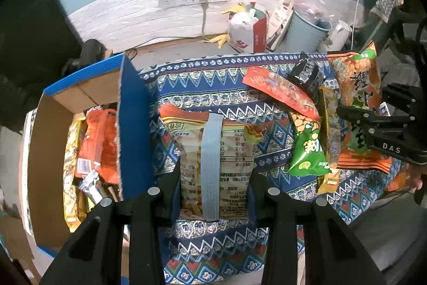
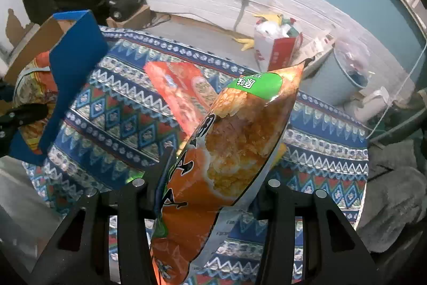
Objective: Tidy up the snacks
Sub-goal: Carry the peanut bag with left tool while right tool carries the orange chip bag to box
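Observation:
My left gripper (image 1: 216,172) is shut on a yellow and clear chip bag (image 1: 234,151), held back side up with its grey seam strip showing, above the patterned tablecloth (image 1: 186,82). Just to its left stands a blue-sided cardboard box (image 1: 133,119) holding an orange bag (image 1: 101,140) and gold packets (image 1: 70,151). My right gripper (image 2: 216,164) is shut on an orange rice-cracker bag (image 2: 240,130) with a green label, lifted off the cloth. In the left wrist view that gripper (image 1: 373,124) and its bag (image 1: 352,87) are at the right.
On the cloth lie a red flat packet (image 1: 277,87), a black packet (image 1: 307,74), a green pea bag (image 1: 309,148) and a narrow yellow packet (image 1: 329,124). On the floor beyond the table are a white and red bag (image 1: 245,31), a pale bin (image 1: 304,34) and a kettle (image 1: 339,34).

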